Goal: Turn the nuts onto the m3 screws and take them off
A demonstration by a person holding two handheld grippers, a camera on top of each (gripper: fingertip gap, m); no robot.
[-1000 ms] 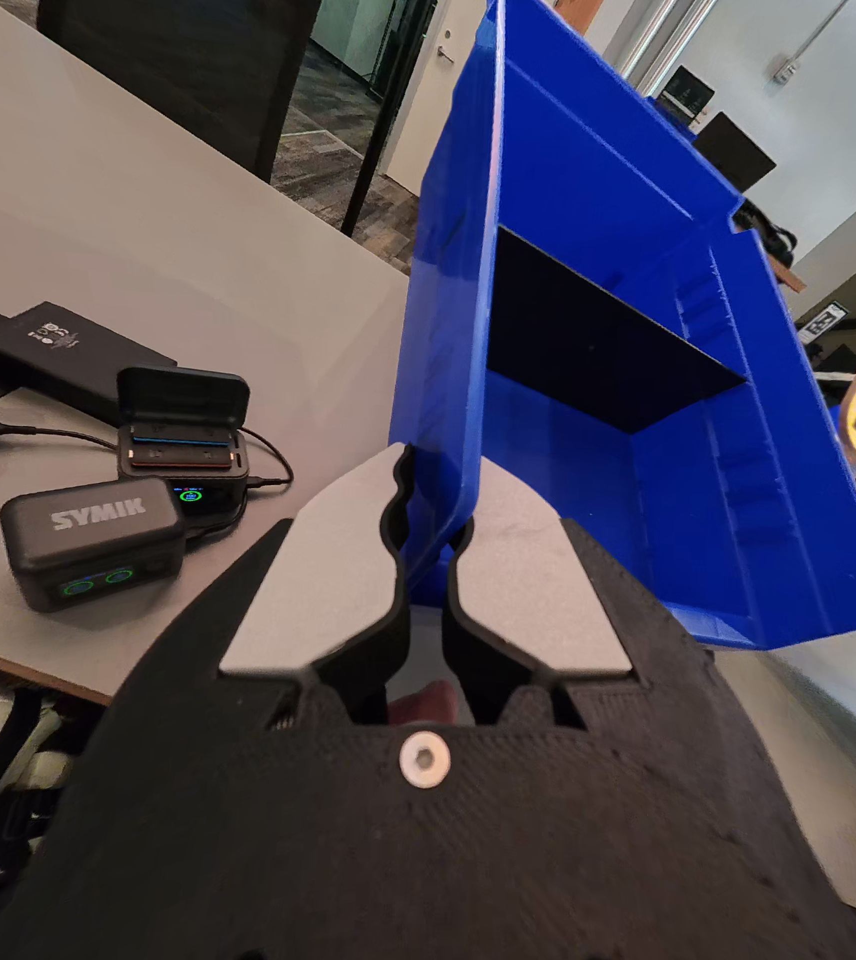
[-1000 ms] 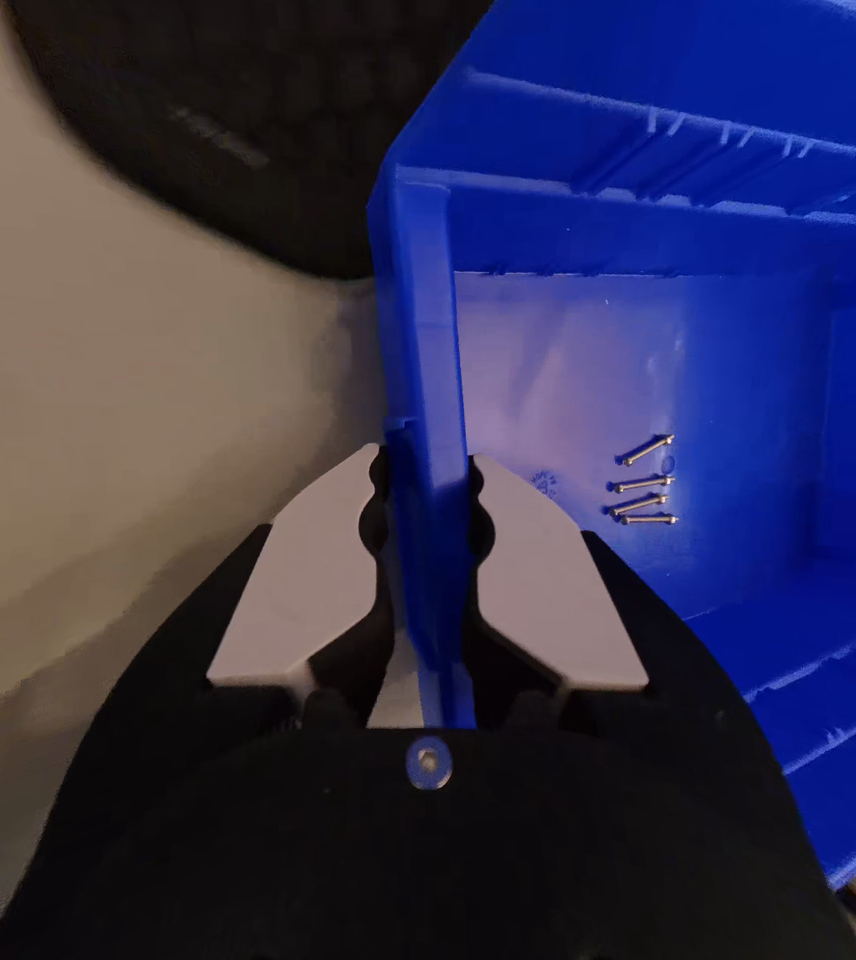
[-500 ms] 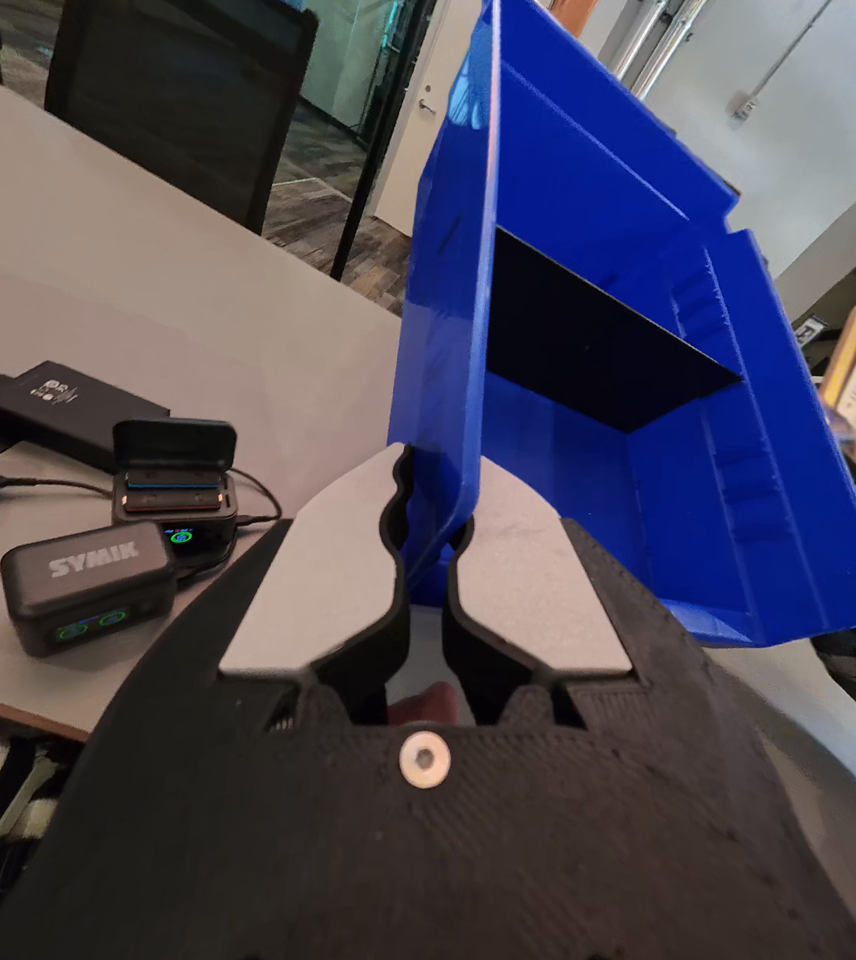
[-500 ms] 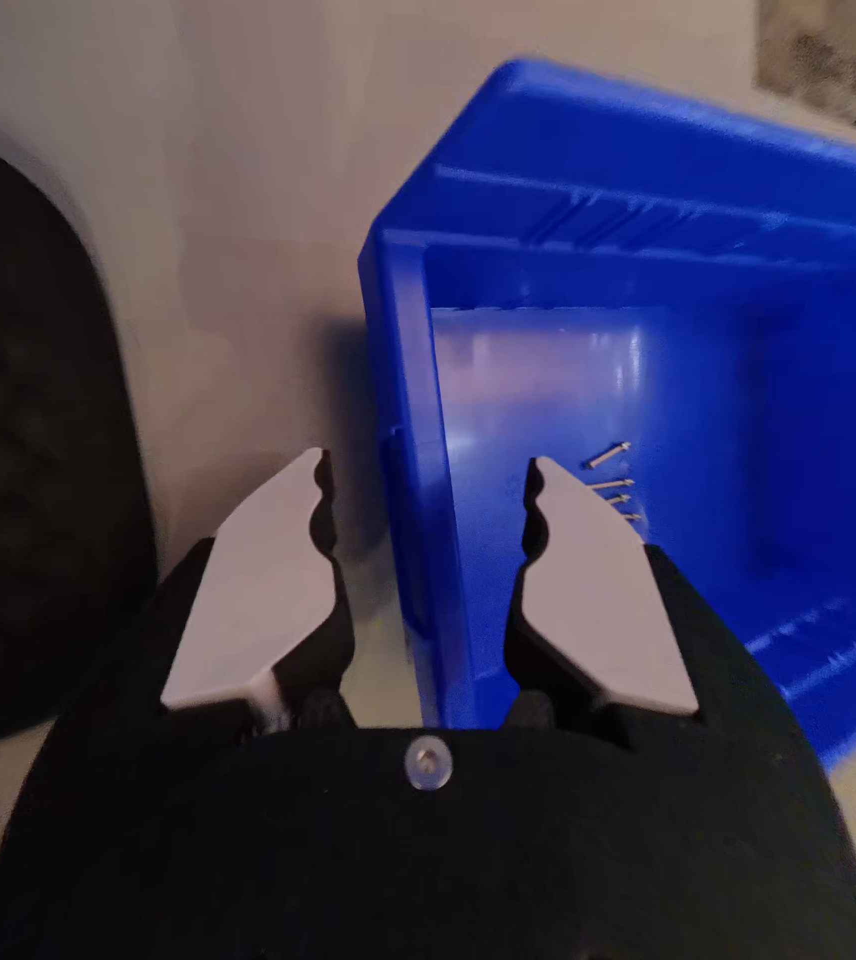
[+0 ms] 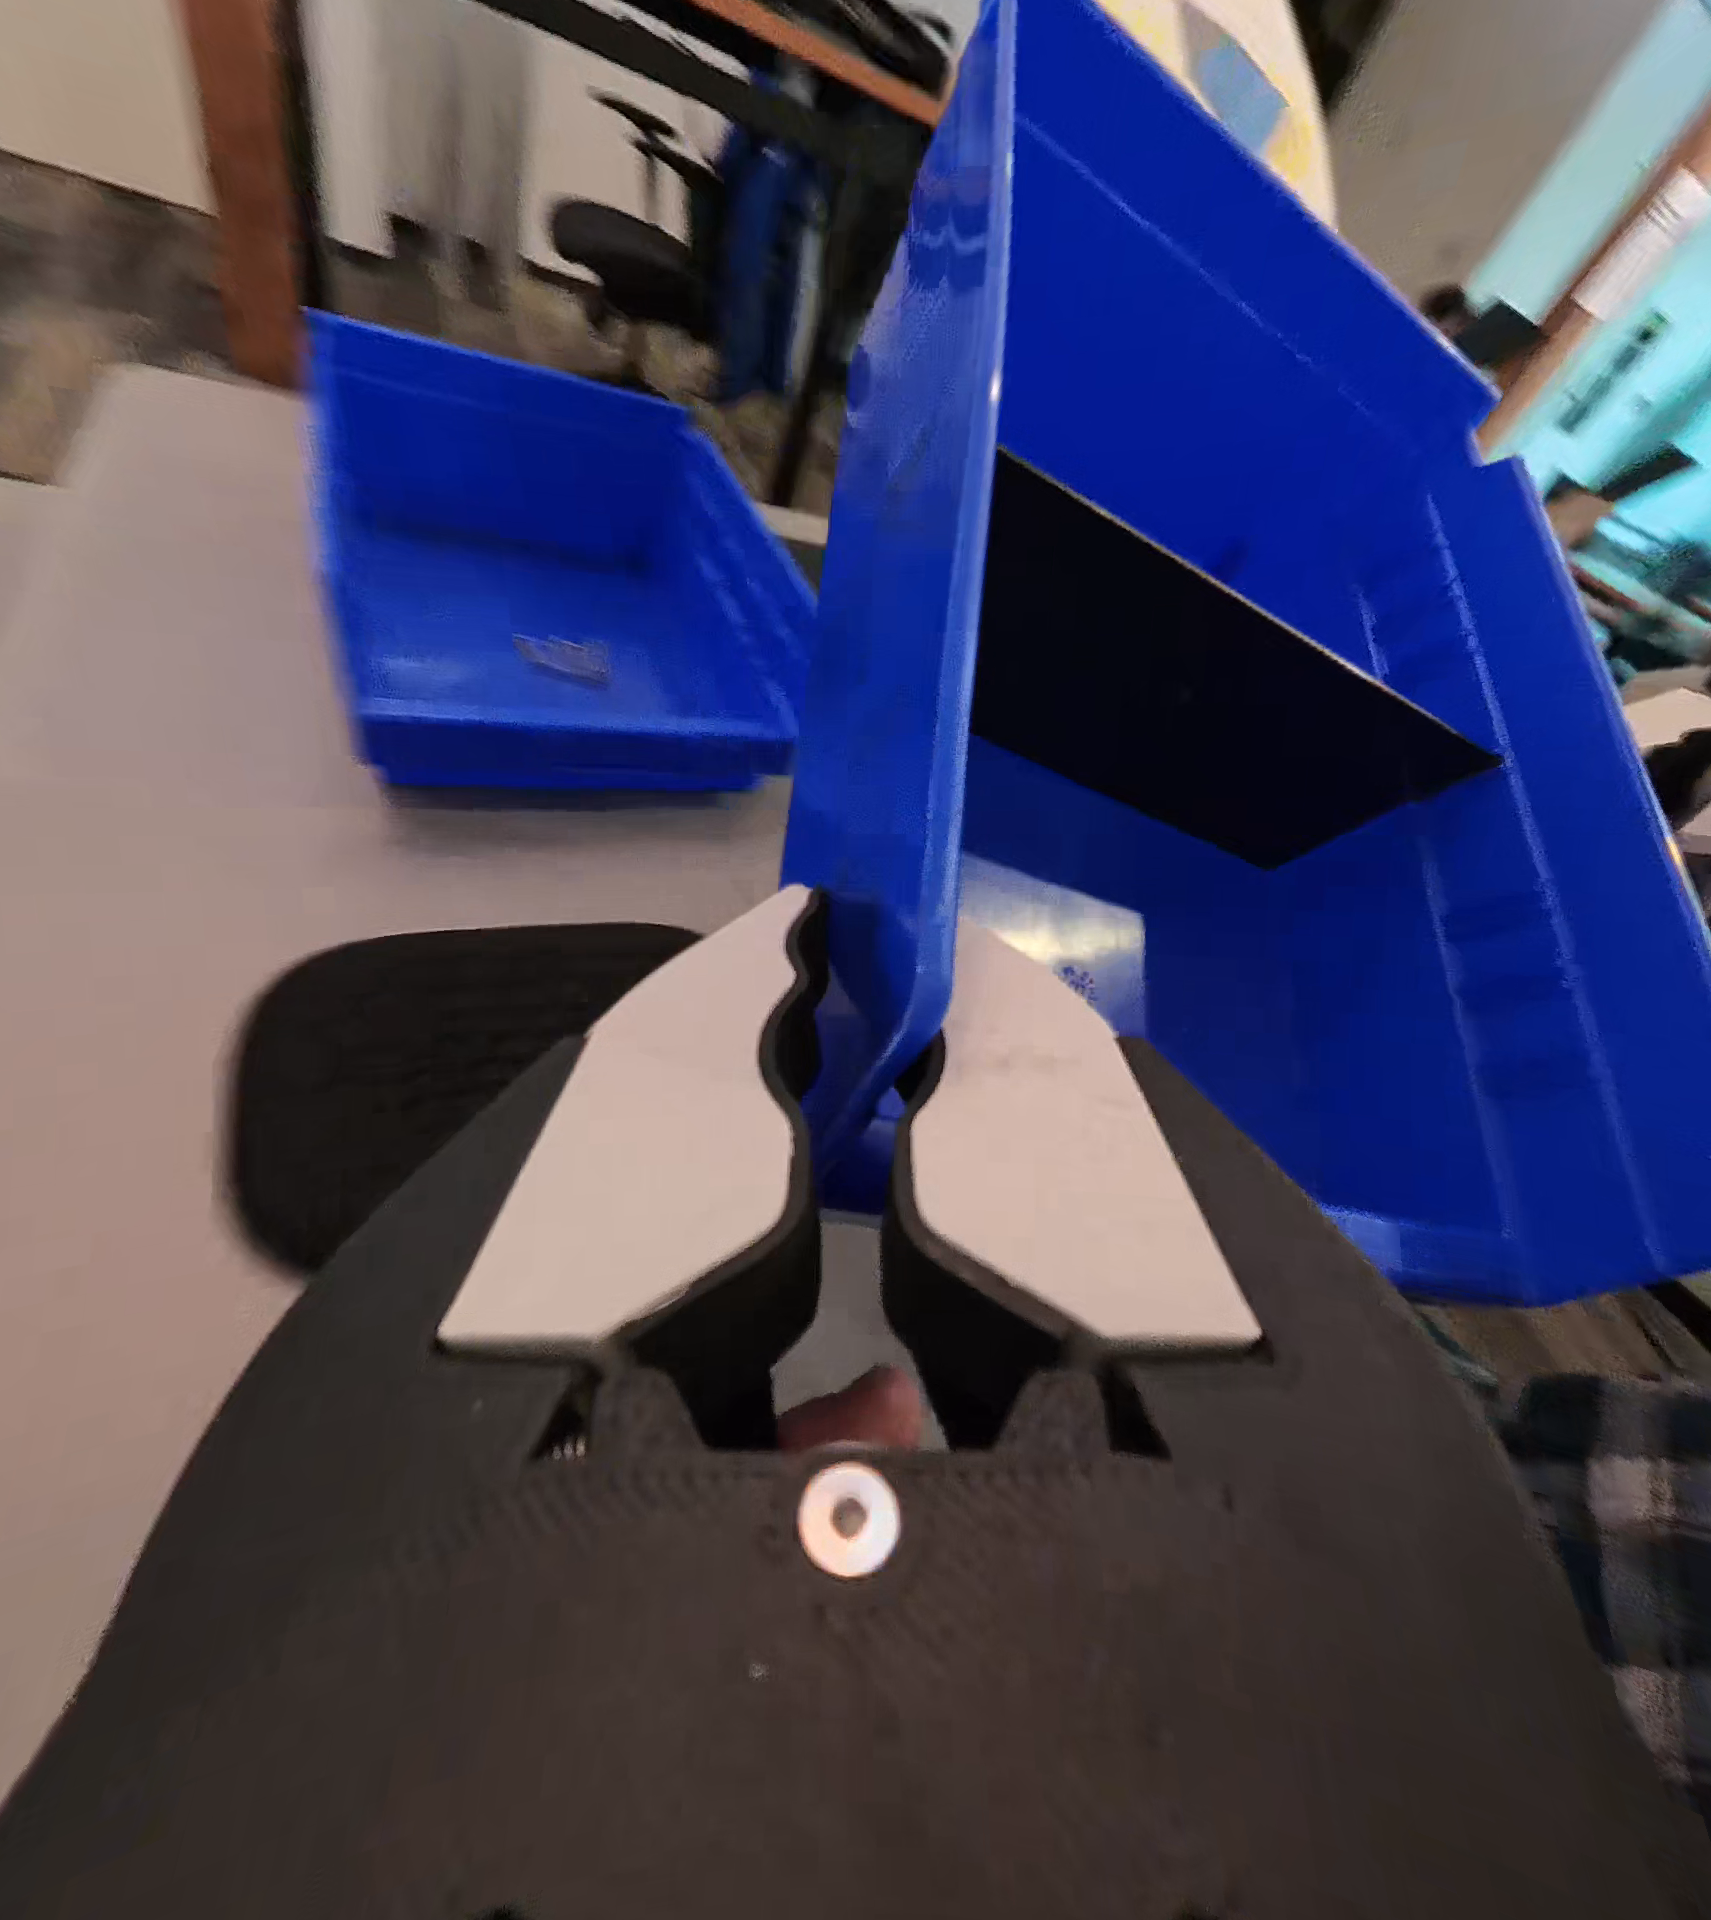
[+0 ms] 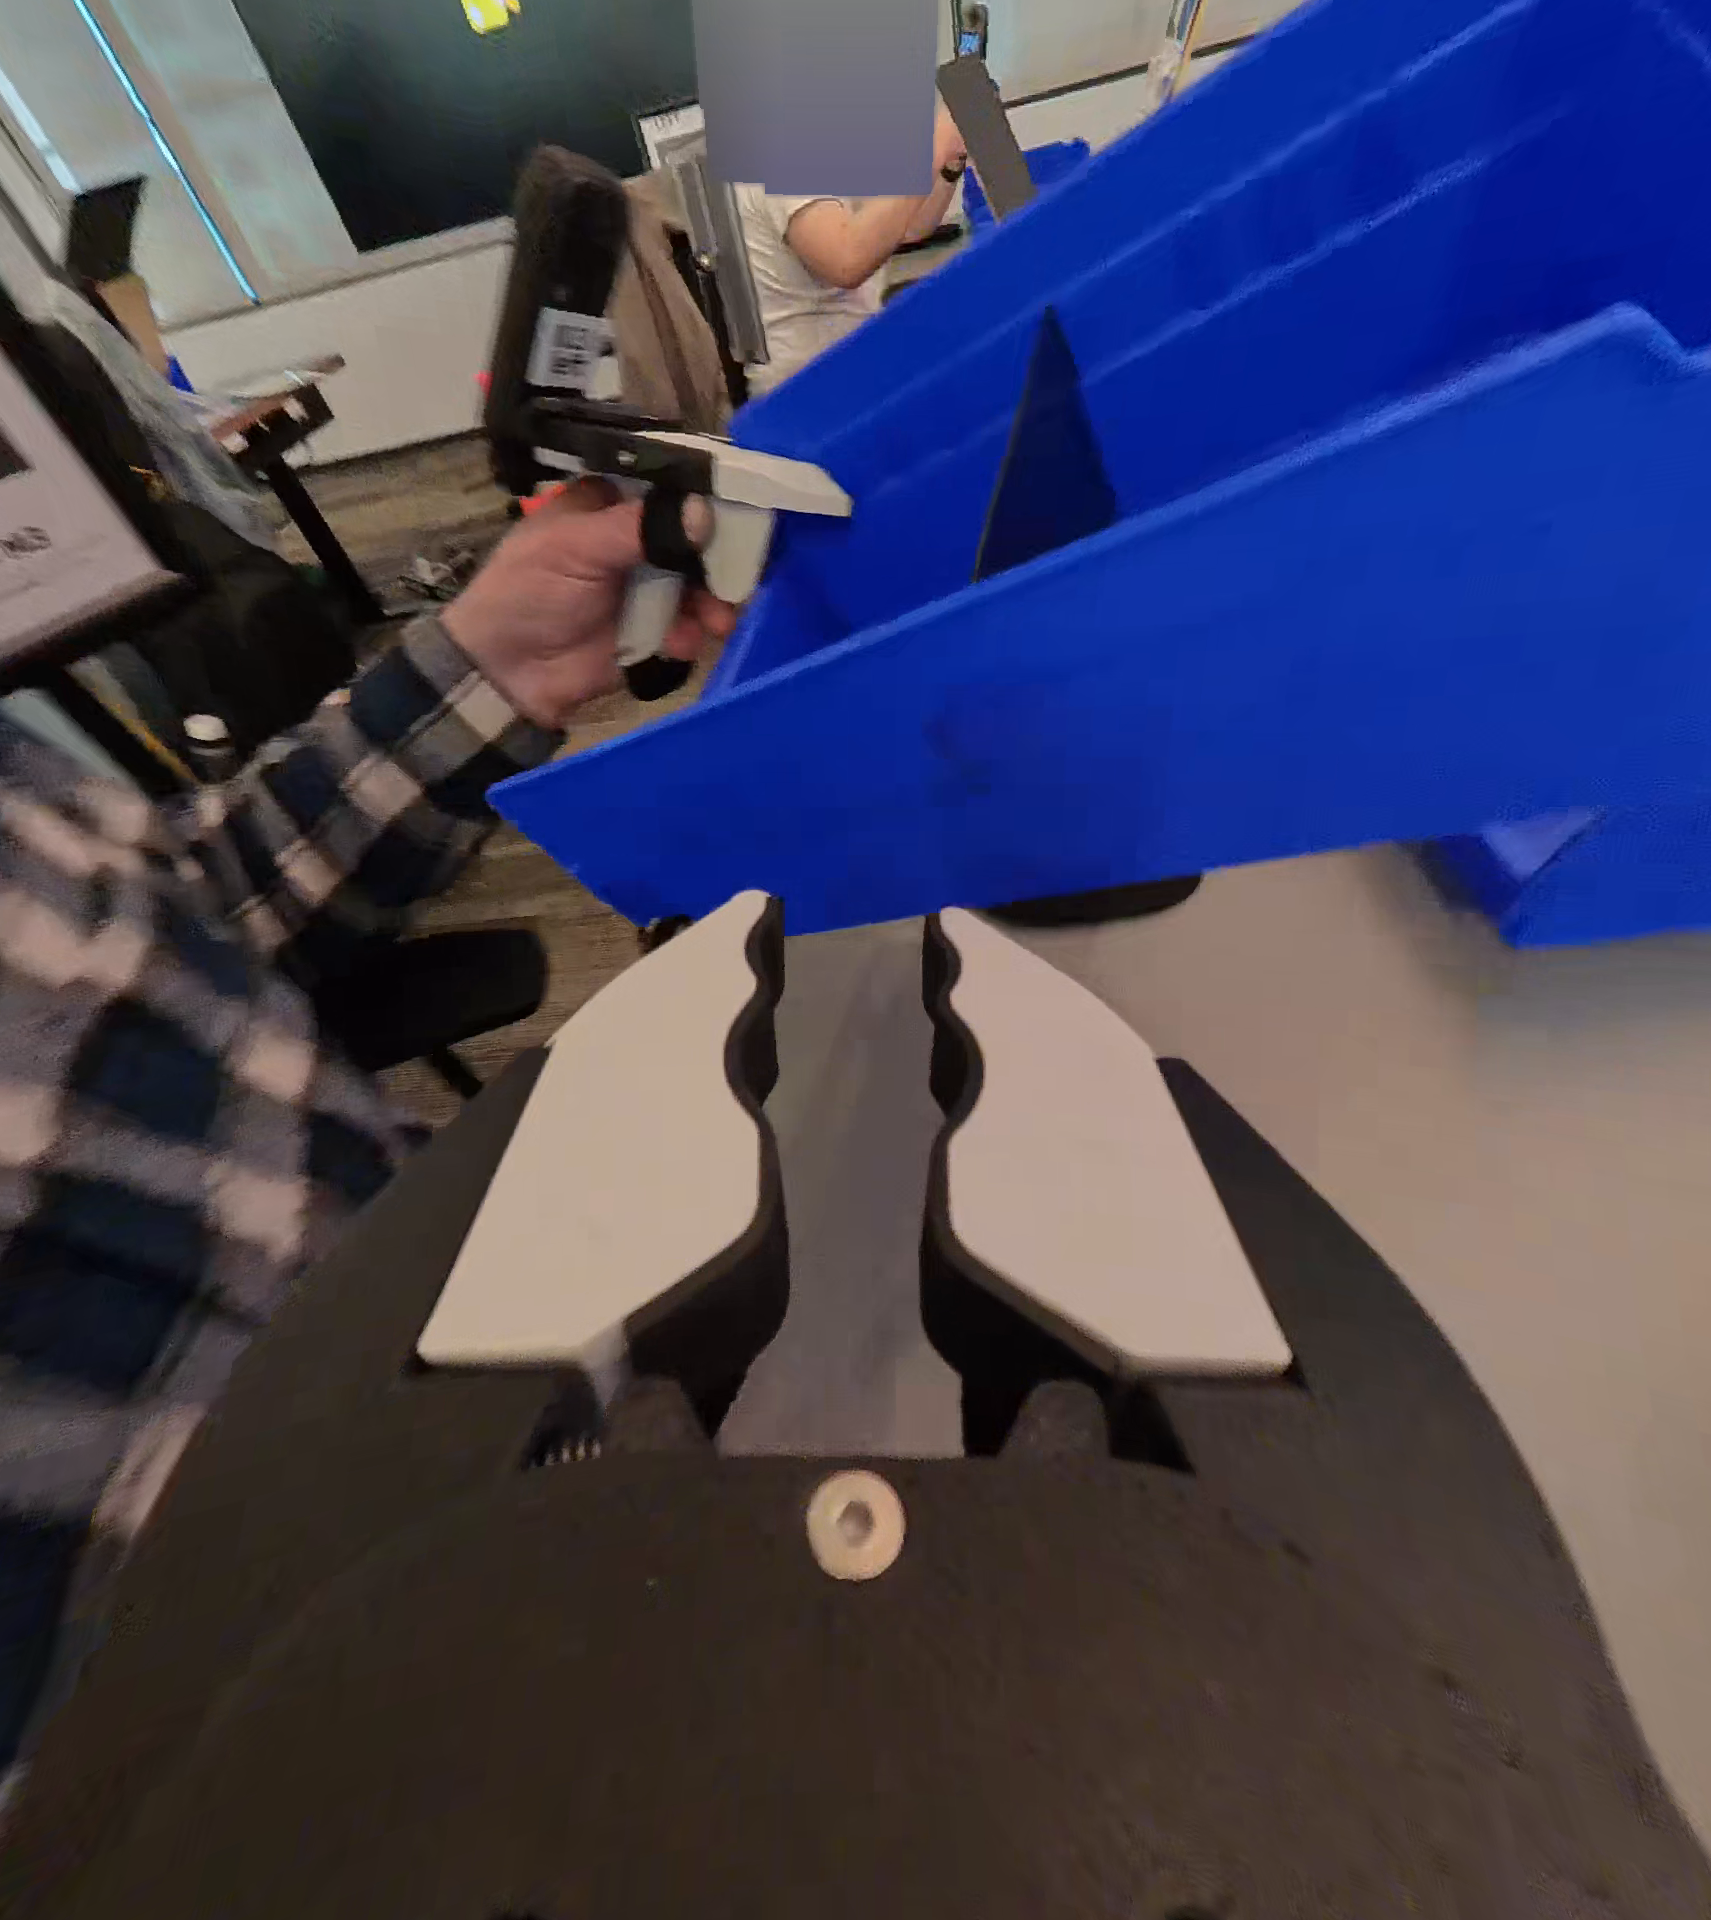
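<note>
Right gripper (image 6: 851, 925) has come off the bin wall since the earlier frame; jaws apart, empty, just below it. Left gripper (image 5: 877, 935) clamps the blue bin (image 5: 1246, 727), tilted above the tabletop (image 5: 103, 831). Carrying one-handed, a steady wrist seems wise.

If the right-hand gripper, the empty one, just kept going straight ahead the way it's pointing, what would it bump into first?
Most likely the outer side wall of the lifted blue bin, which crosses just beyond the right gripper's open fingers. Depth is unclear; it might pass just underneath.
</note>
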